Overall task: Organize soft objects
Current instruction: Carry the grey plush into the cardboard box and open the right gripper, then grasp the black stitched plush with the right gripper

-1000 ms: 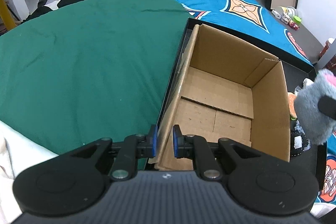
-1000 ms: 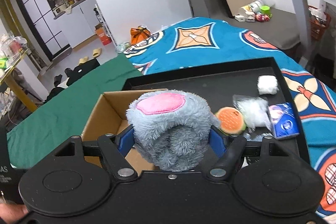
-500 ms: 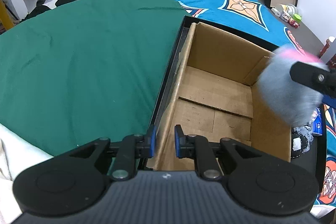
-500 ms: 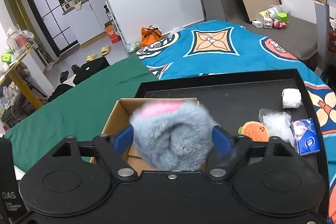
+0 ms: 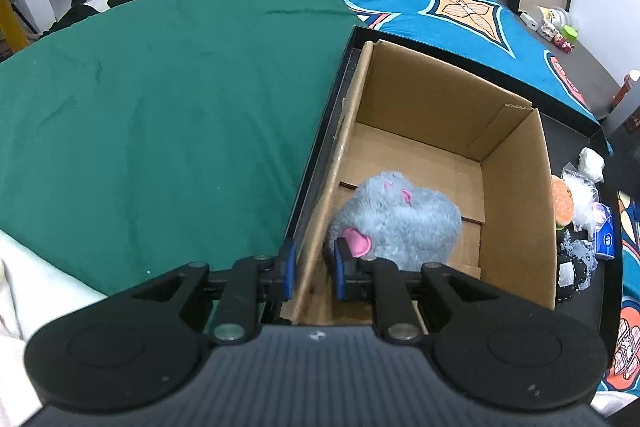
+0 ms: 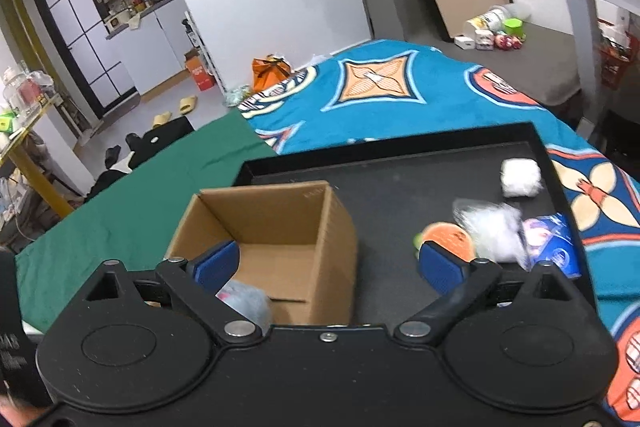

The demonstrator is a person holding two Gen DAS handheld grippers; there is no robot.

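Grey plush toy (image 5: pixel 394 221) lies in cardboard box (image 5: pixel 516 195), just ahead of left gripper (image 5: pixel 313 273) | left pinches box wall | right gripper (image 6: pixel 329 261) jaws just opened wide, empty | left: burger toy (image 6: pixel 448 239), white puffs (image 6: pixel 519 177), tissue pack (image 6: pixel 554 245) on tray (image 6: pixel 400 183) ahead-right

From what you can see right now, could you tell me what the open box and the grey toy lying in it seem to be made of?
The box looks like plain corrugated cardboard: matte brown, with creased flaps and raw cut edges. The grey toy appears to be plush, likely synthetic fur: shaggy grey pile with smoother pink patches. Its filling cannot be seen.
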